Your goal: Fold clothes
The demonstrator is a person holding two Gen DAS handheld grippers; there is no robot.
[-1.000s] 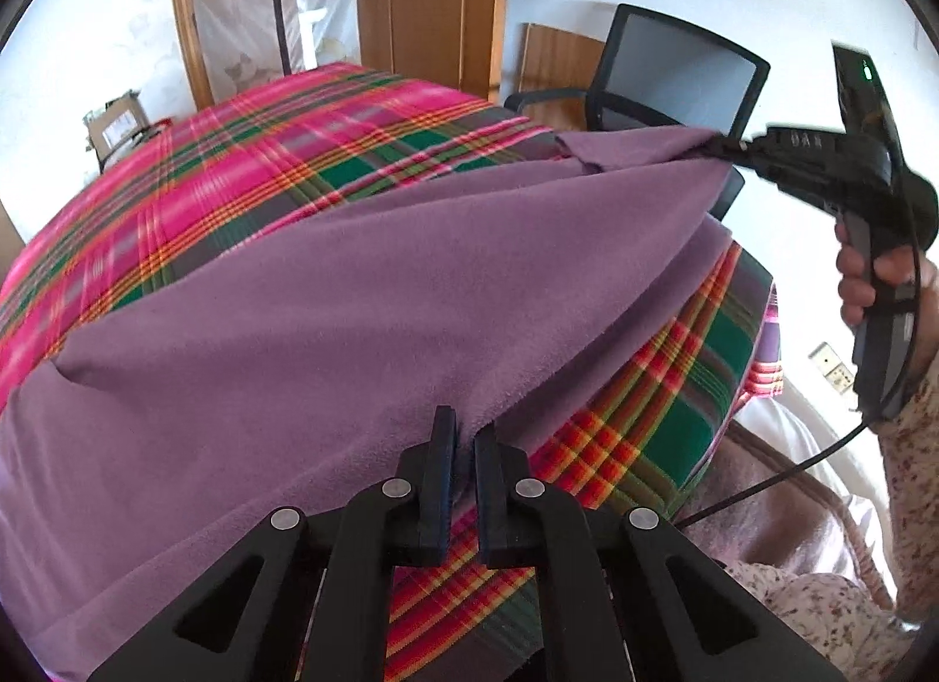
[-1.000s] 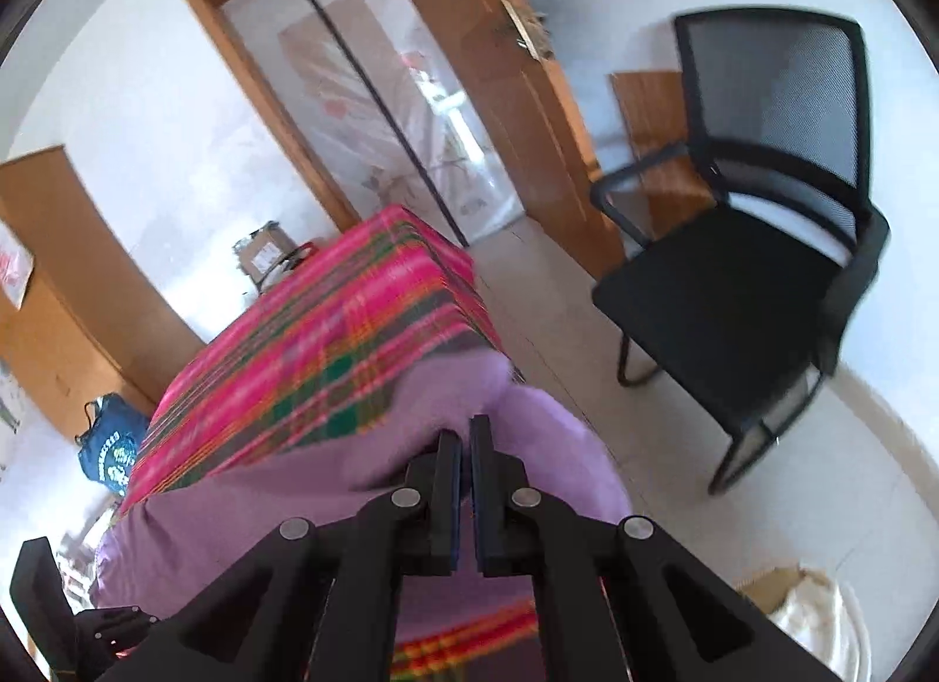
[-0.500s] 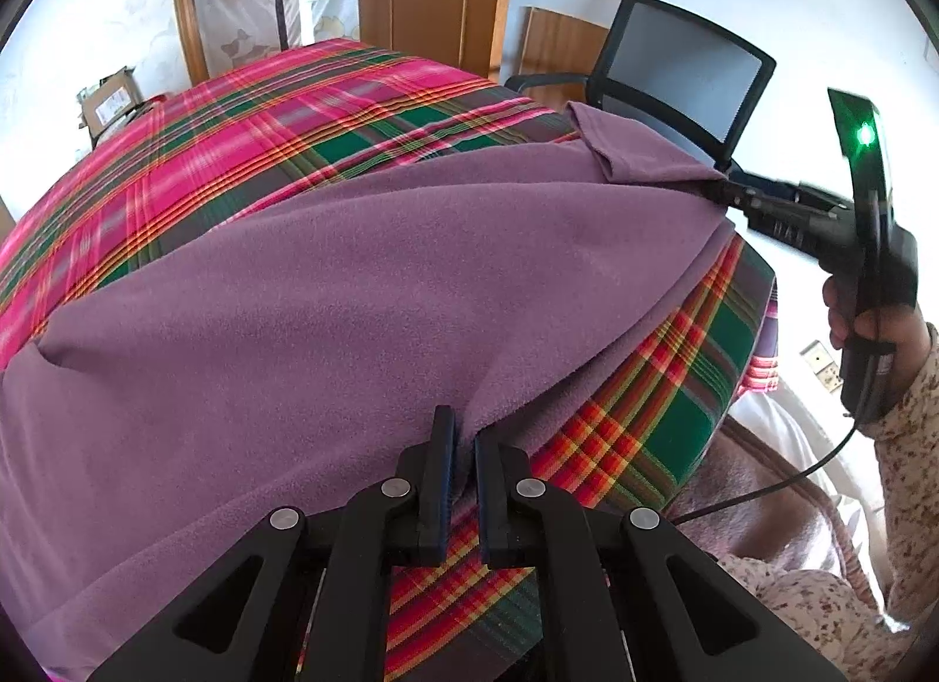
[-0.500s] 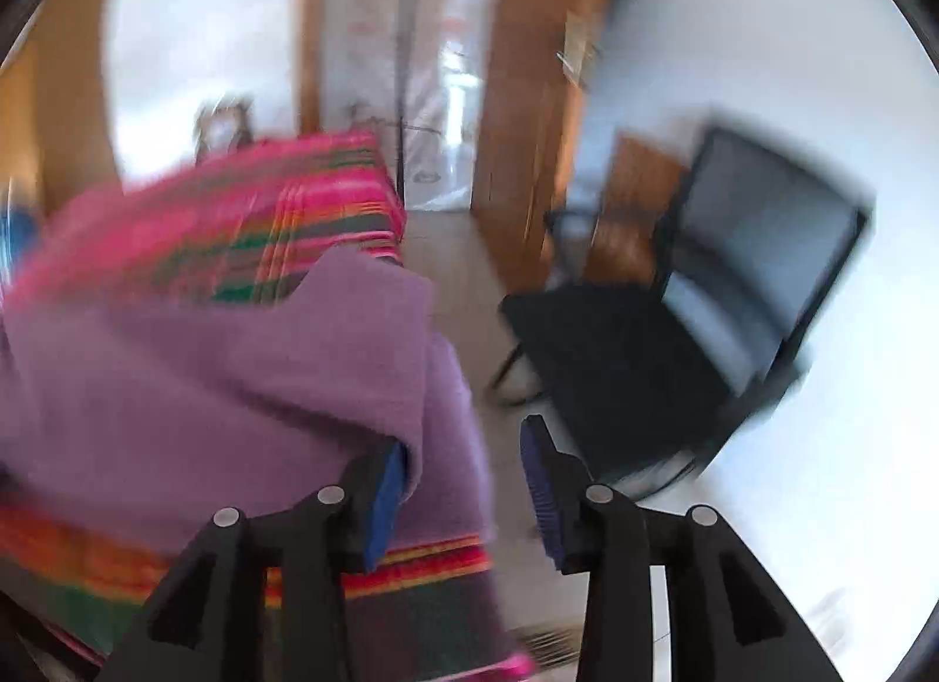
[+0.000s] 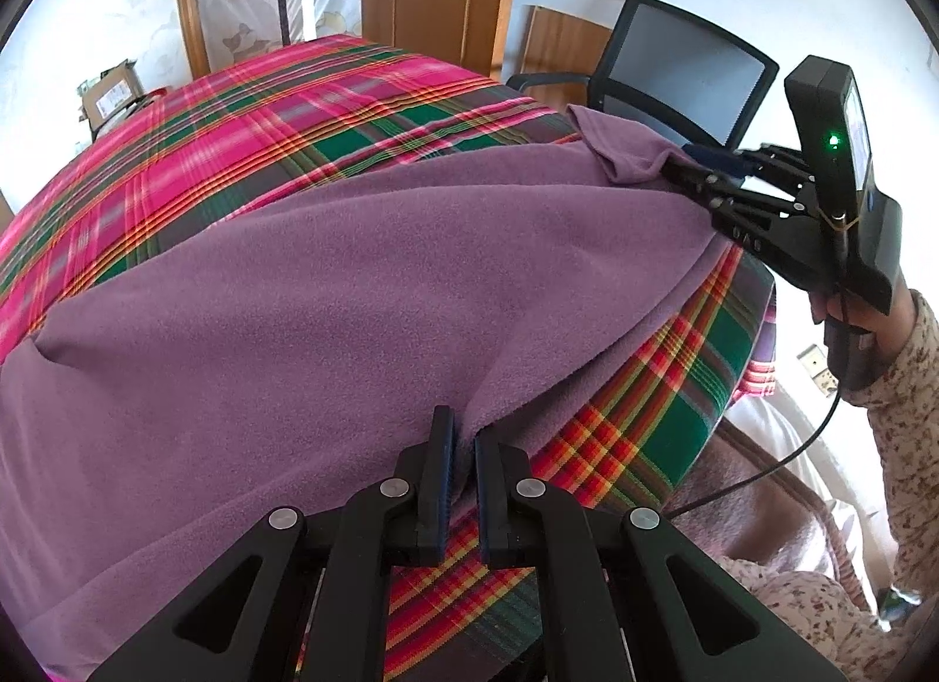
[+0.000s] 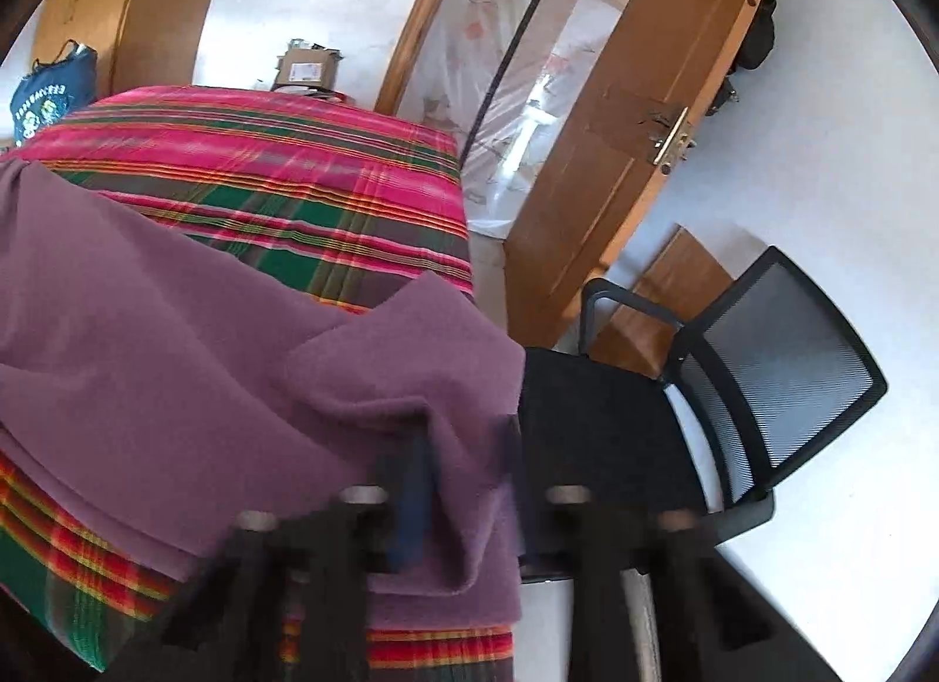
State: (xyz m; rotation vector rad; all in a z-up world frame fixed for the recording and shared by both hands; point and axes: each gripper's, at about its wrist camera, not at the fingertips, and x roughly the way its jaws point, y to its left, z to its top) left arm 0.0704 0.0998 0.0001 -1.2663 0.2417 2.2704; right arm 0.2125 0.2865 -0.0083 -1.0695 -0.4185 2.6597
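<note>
**Right gripper re-bites the far corner of the purple cloth**

A second ago the right gripper [image 6: 463, 482] was clamped on the corner; half a second ago its jaws stood apart beside the cloth and the view was rolled. Now the jaws are closing, blurred, with a fold of the purple cloth [image 5: 352, 294] between them; whether the pads press yet cannot be told. The left gripper [image 5: 463, 447] has not moved and stays clenched on the near hem.

The cloth is a soft, matte, fleecy fabric, a broad sheet lying across the plaid-covered tabletop [image 5: 246, 130], whose weave is a smooth check of pink, green and orange. The cloth's long axis runs from the lower left of the left wrist view to the upper right, where its corner bunches into a small point at the right gripper, near a black mesh chair [image 6: 780, 382].
</note>
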